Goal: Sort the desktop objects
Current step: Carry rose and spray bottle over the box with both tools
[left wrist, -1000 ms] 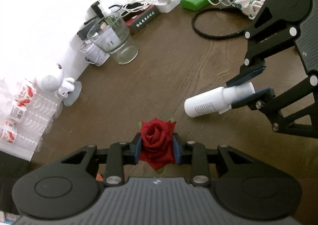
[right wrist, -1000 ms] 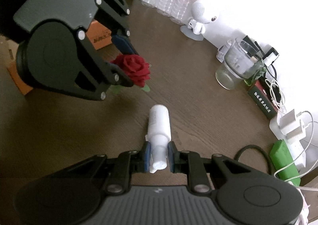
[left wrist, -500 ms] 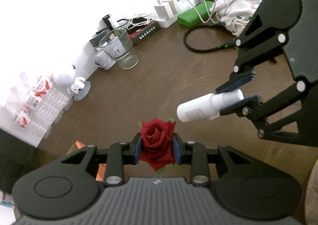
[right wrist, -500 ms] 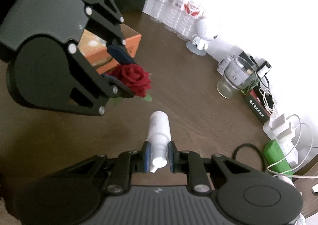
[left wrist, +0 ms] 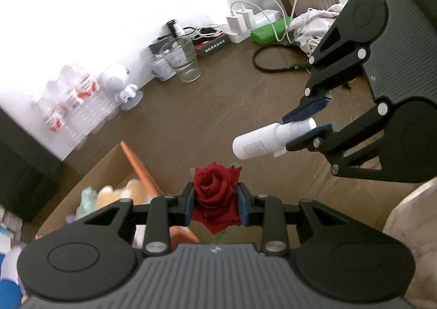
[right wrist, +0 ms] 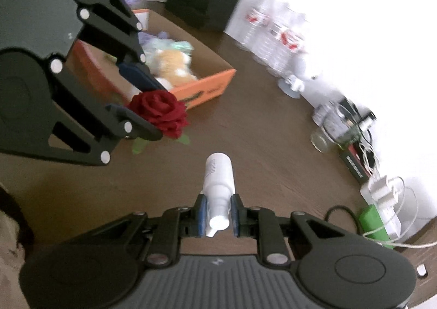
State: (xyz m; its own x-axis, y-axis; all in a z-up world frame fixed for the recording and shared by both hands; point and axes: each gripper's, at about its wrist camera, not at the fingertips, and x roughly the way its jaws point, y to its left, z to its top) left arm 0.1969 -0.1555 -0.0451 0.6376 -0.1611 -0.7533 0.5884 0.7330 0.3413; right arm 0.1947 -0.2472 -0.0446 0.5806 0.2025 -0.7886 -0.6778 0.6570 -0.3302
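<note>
My left gripper point(left wrist: 215, 199) is shut on a red rose point(left wrist: 214, 193) and holds it in the air above the brown table. It shows in the right wrist view too point(right wrist: 148, 108), with the rose point(right wrist: 159, 112) near the orange box's corner. My right gripper point(right wrist: 217, 212) is shut on the neck of a white spray bottle point(right wrist: 218, 175), held level above the table. The left wrist view shows it at the right point(left wrist: 311, 126) with the bottle point(left wrist: 259, 141). An open orange cardboard box point(right wrist: 207, 88) holding soft toys lies at the left point(left wrist: 136, 161).
Along the wall stand several water bottles point(left wrist: 71, 107), a white robot figurine point(left wrist: 120, 82), a glass cup point(left wrist: 181, 60), a dark box point(left wrist: 214, 45), chargers on a power strip point(left wrist: 243, 22) and a green item point(left wrist: 269, 32). A black cable loop point(left wrist: 273, 59) lies on the table.
Both grippers have risen and drawn back with their objects still held. The orange box with toys has come into view at the left.
</note>
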